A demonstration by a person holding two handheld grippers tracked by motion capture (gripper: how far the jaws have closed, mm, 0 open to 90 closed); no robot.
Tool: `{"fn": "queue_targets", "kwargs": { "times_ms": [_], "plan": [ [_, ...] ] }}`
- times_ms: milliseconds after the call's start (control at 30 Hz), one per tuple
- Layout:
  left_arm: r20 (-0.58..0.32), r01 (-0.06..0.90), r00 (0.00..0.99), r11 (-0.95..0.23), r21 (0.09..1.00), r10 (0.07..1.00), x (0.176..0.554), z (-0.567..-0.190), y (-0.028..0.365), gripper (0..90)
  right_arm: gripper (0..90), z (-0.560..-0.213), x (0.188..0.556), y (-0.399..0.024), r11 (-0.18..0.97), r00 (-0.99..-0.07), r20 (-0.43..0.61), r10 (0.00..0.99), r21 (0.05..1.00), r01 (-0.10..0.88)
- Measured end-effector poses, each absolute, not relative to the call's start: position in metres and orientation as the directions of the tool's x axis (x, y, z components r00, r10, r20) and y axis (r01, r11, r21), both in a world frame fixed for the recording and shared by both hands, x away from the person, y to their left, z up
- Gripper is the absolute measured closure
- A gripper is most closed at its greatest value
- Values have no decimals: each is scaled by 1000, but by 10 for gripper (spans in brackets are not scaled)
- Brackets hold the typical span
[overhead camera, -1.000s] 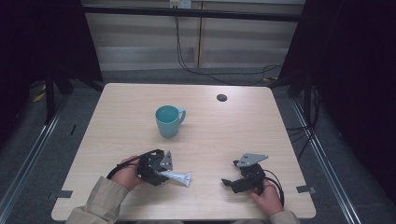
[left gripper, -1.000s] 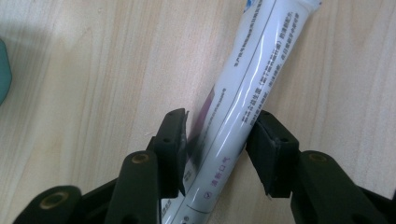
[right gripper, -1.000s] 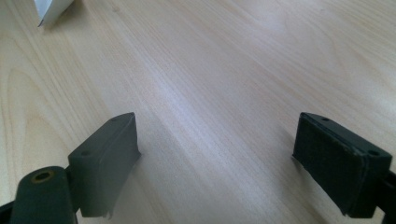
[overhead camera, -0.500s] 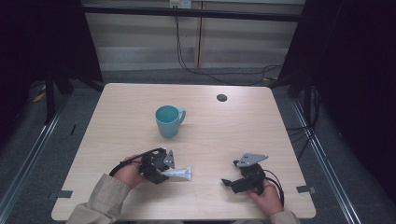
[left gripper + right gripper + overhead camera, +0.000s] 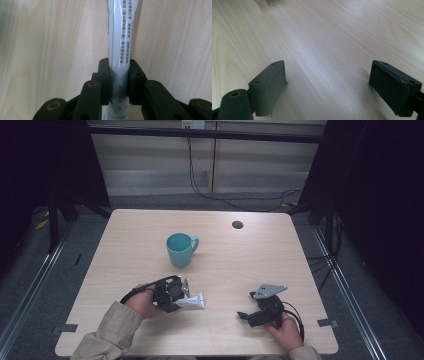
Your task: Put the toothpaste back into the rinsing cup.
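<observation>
Left hand-held gripper (image 5: 119, 75): clenched on white printed tube (image 5: 121, 37), pads pinching both sides, tube running straight ahead from jaws, low over counter (image 5: 300, 255). Right hand-held gripper (image 5: 327, 82): released, jaws spread wide, holding nothing, low over bare counter. Teal mug (image 5: 180, 249): upright, well beyond left hand-held gripper.

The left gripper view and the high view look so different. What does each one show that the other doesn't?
The left gripper view alone shows the small print on the white tube and both jaws pressed against its sides. The high view alone shows the teal mug, the right gripper and the person's hands. Both show the left gripper holding the tube over the wooden table.
</observation>
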State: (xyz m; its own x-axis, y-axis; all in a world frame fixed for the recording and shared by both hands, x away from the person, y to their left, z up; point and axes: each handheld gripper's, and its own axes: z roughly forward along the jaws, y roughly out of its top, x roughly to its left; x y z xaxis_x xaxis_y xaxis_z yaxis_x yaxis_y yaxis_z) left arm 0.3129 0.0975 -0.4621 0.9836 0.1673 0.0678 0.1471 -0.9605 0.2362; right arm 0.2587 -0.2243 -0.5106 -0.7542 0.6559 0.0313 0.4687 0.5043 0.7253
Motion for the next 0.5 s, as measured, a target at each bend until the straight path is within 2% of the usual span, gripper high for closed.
{"fn": "queue_targets", "kwargs": {
  "times_ms": [67, 267, 500],
  "plan": [
    [79, 161, 980, -956, 246, 185, 313, -461, 99, 771, 130, -511, 259, -224, 504, -754, 31, 656, 725, 468],
    [31, 224, 967, -905, 361, 251, 315, -453, 112, 773, 131, -511, 259, -224, 504, -754, 31, 656, 725, 468],
    [1, 256, 959, -863, 436, 285, 318, -443, 120, 774, 130, -511, 259, -224, 504, -754, 32, 656, 725, 469]
  ]
}}
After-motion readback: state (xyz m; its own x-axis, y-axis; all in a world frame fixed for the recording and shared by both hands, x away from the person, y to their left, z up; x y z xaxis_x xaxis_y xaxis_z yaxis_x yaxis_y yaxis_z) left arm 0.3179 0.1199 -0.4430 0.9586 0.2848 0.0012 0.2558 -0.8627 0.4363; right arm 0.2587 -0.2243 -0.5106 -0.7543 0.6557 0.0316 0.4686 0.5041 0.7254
